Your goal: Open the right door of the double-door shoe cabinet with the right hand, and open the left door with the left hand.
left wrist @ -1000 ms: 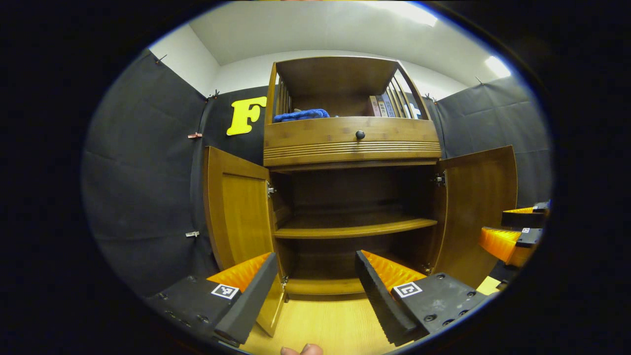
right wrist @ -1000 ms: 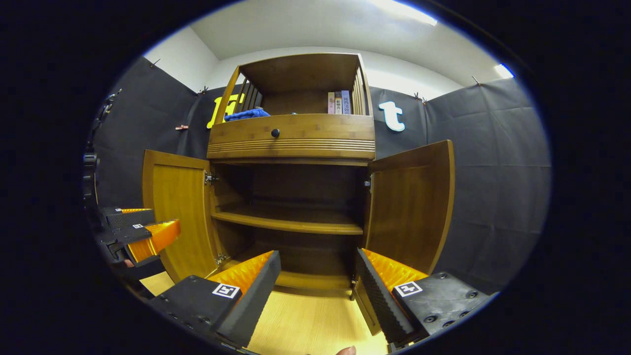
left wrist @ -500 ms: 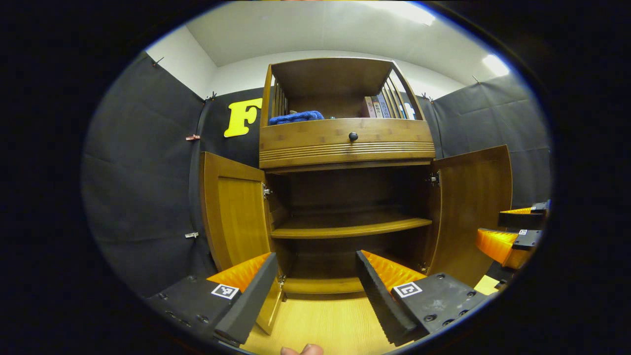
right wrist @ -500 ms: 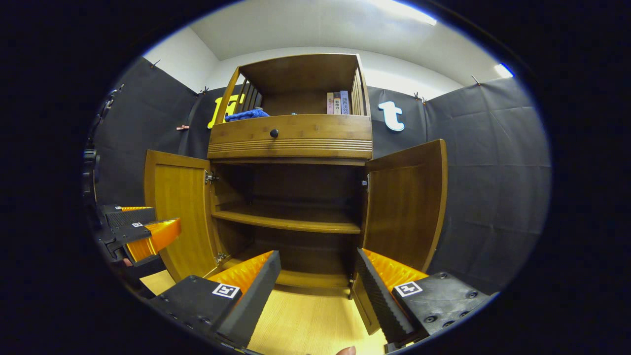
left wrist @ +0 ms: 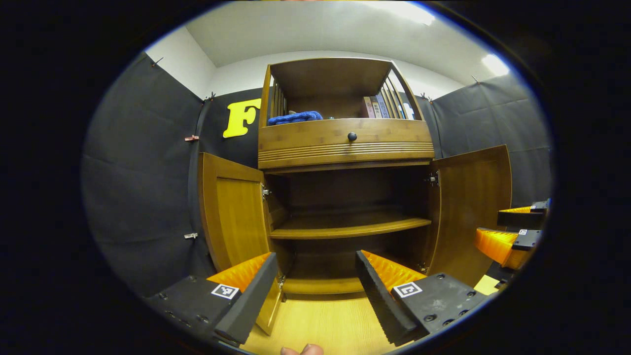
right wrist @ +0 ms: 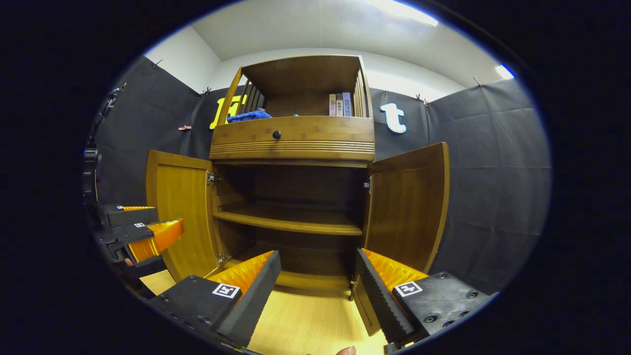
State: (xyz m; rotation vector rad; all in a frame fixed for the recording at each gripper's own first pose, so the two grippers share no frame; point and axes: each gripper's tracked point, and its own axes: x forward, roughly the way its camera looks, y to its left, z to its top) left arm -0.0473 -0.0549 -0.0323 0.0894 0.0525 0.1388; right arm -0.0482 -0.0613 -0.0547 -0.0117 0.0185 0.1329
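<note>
Shoe cabinet (left wrist: 345, 148) ahead of me, left door (left wrist: 231, 217) and right door (right wrist: 406, 209) both swung wide, my left gripper (left wrist: 315, 291) and right gripper (right wrist: 318, 291) fingers apart, holding nothing, probably clear of the doors.

**Booth with black cloth walls and a pale wood floor**

Black cloth (left wrist: 143, 162) hangs on the booth's sides and back, pinned along its top edge and held by small clips (left wrist: 191, 138). Above it rise white walls (left wrist: 180, 59) and a white ceiling (right wrist: 315, 27) with bright strip lights (right wrist: 406, 12). The floor (right wrist: 305, 320) is light wood-grain board, lit warm yellow in front of the furniture.
</note>
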